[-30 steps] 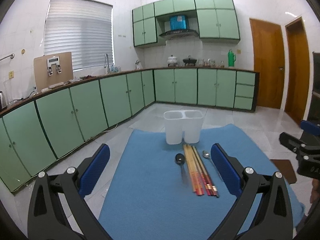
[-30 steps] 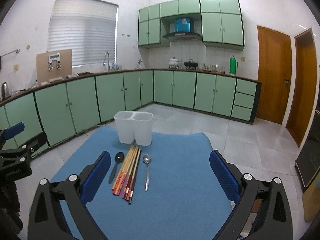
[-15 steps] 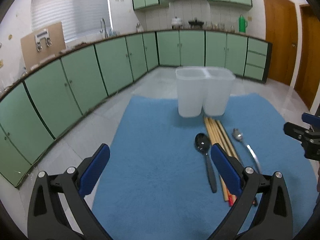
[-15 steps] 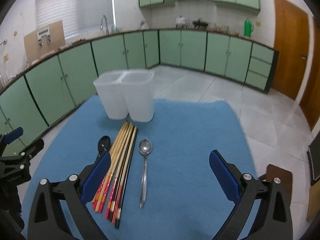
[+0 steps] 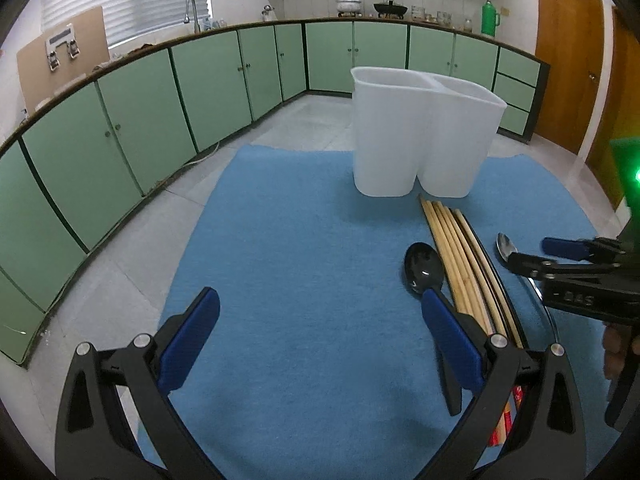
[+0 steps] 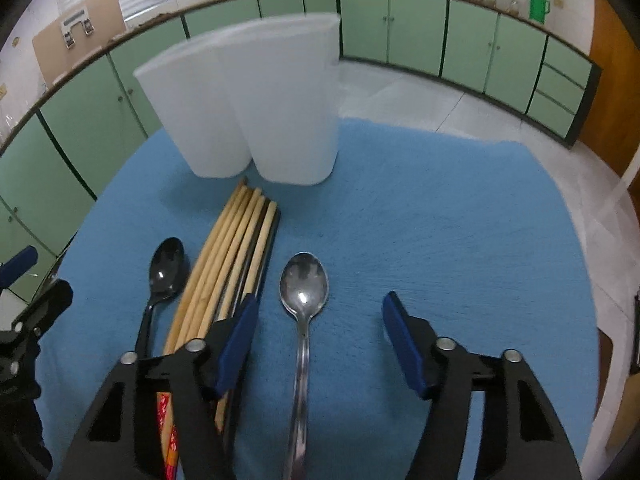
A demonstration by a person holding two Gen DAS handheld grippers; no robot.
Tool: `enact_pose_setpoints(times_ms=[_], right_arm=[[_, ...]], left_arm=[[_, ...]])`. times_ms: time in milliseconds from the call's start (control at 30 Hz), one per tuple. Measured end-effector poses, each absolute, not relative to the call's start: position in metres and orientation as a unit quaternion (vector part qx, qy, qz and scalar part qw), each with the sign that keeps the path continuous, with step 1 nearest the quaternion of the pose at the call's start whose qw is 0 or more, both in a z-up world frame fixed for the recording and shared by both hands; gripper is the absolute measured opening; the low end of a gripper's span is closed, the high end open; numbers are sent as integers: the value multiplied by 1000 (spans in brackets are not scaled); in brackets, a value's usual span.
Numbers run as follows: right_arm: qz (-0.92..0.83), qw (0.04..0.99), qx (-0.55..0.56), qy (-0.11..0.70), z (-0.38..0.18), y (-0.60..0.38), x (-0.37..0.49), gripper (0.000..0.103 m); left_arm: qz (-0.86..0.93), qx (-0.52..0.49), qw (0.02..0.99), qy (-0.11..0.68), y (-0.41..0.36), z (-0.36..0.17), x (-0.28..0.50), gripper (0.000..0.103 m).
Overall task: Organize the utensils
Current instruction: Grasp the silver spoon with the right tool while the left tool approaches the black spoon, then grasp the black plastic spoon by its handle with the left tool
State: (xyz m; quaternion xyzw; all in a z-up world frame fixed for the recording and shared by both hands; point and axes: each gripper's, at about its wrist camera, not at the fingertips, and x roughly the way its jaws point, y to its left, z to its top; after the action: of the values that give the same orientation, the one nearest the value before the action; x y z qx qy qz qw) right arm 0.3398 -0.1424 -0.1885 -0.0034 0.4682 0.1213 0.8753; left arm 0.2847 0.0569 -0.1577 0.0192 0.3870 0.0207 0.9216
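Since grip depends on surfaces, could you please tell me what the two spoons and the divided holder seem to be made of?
Silver spoon: polished metal, mirror-like glints. Black spoon: glossy, probably plastic. White two-compartment holder: matte, translucent, likely plastic.

glossy metal spoon (image 6: 304,280) — matt cloth (image 6: 440,220)
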Motion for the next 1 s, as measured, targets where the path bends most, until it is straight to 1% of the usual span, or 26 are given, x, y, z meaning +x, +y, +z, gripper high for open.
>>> enact_pose_setpoints(times_ms=[67,100,133,167,200,233,467,733,1000], right_arm=[[126,869,4,478,-194,-141,344,52],[126,869,5,479,-195,-141,345,52],[124,871,2,476,-195,-140,345,49],[122,872,-5,475,-195,-138,345,40],[121,872,-11,473,-195,-137,345,36],[124,873,-15,471,-195,-135,345,28],[134,873,-3,469,-192,-141,341,28],[136,872,-1,470,-192,-150,346,28],[132,873,-7,469,-195,-144,348,28]], left_arm=[[14,16,920,391,54,-160,289,98],[10,16,919,393,51,-161,291,98],[6,16,919,393,49,-162,293,98],[0,18,919,395,45,-163,295,98],[-5,19,918,396,41,-164,297,98],[-9,22,917,397,38,-166,299,98],[-22,43,907,418,18,-184,311,98],[-15,54,890,452,18,-208,322,98],[-6,48,889,455,26,-205,329,98]])
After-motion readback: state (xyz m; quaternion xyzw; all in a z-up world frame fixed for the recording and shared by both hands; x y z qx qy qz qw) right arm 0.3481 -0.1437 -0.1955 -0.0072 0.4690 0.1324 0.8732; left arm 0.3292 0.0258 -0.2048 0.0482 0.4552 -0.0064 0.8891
